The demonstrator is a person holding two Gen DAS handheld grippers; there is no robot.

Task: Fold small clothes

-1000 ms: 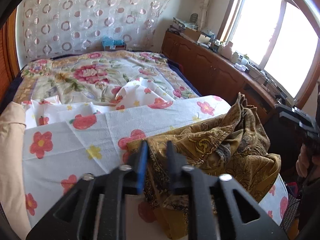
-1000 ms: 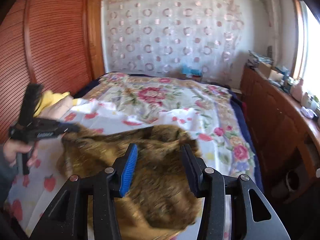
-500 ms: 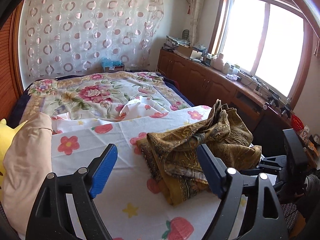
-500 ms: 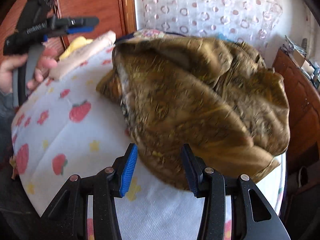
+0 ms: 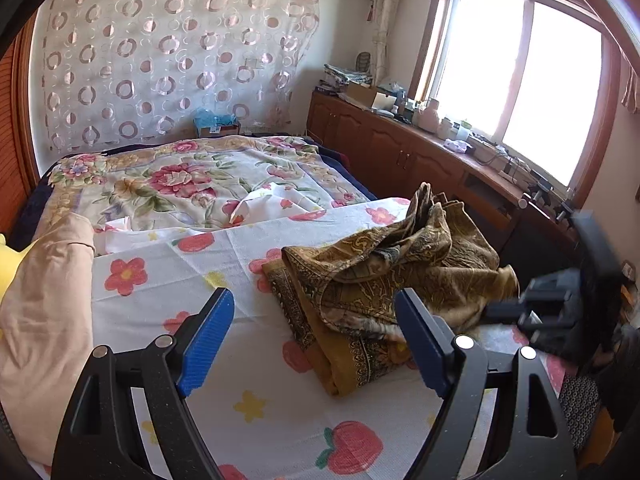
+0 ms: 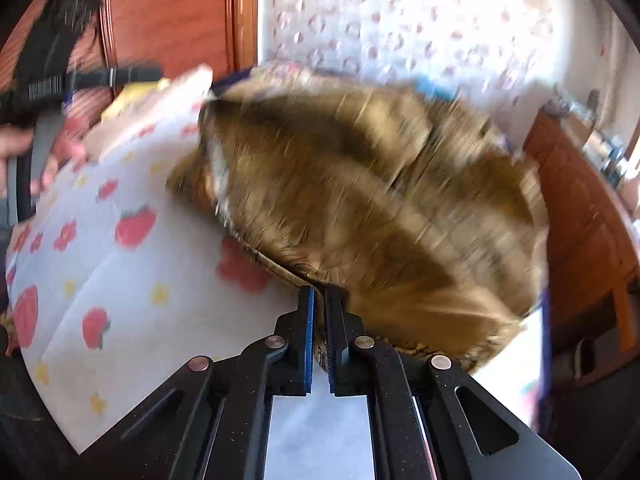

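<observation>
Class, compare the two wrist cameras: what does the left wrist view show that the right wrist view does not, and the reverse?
Left wrist only: the bright window, and the left gripper open over the strawberry-print sheet, pinching nothing. Right wrist only: the right gripper, just closed, pinching the garment's hem, and a hand holding the left gripper. Both: the brown patterned garment, crumpled on that sheet.

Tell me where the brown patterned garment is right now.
The brown patterned garment lies crumpled on the strawberry-print sheet, right of centre in the left wrist view, with the right claw shut on its near edge.
</observation>
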